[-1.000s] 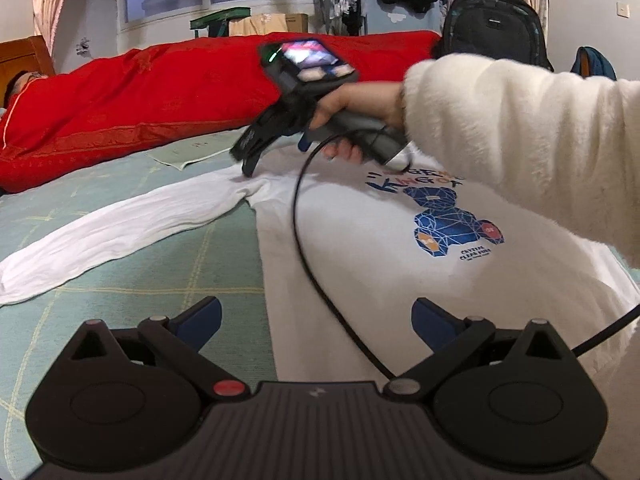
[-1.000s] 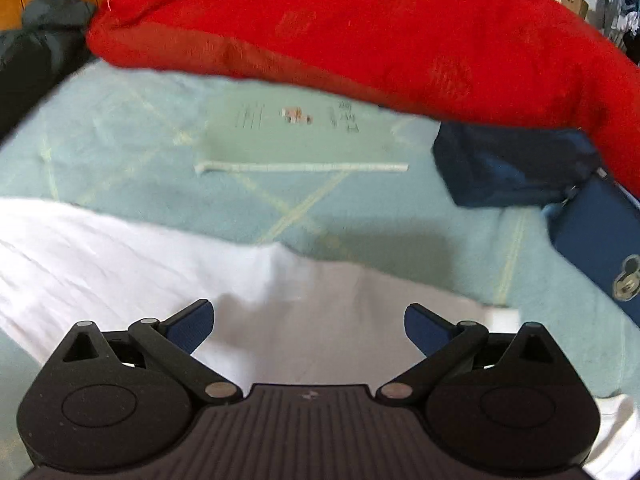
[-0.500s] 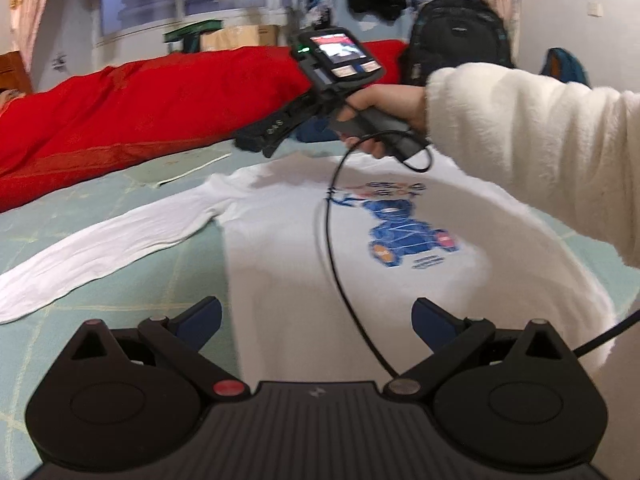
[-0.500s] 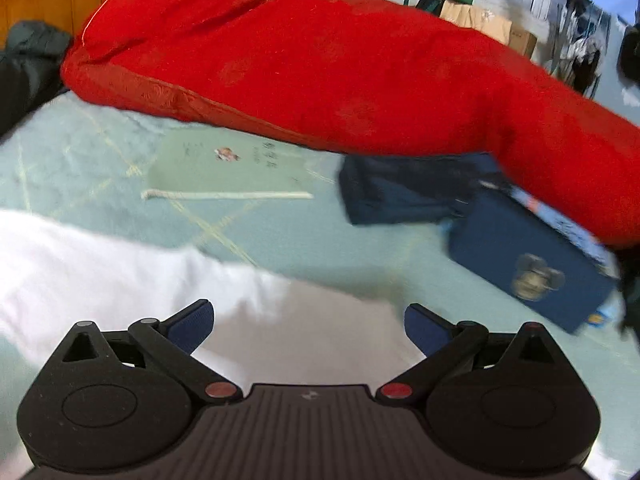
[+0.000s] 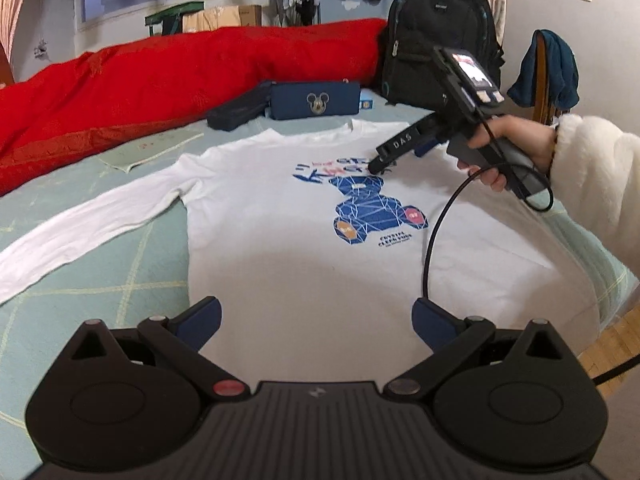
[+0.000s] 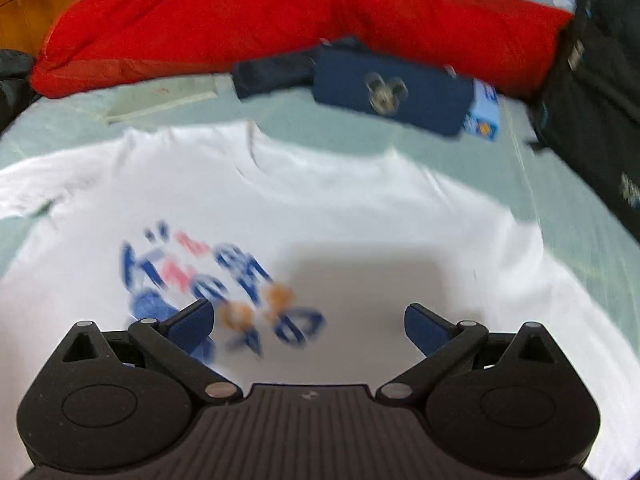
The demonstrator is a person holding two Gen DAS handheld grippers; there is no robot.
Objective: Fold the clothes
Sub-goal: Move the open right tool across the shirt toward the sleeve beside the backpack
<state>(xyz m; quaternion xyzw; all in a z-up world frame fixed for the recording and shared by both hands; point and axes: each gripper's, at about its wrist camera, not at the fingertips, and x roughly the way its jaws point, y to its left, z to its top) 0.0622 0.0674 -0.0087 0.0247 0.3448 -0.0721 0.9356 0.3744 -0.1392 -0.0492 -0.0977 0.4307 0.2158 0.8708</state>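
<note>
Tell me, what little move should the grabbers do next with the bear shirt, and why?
Probably lower the open left gripper to the long sleeve and pinch it. The white shirt lies flat, bear side up, with that sleeve stretched out on the bed, and the right gripper holds nothing.

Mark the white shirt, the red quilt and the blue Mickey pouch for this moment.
white shirt (image 5: 280, 240): left wrist view, plain chest fabric beside the bear print.
red quilt (image 5: 180, 76): left wrist view, middle of its bulk.
blue Mickey pouch (image 6: 420, 92): right wrist view, front face.

A bedroom: bed (image 5: 100, 264), red quilt (image 5: 180, 76), backpack (image 5: 436, 36).
</note>
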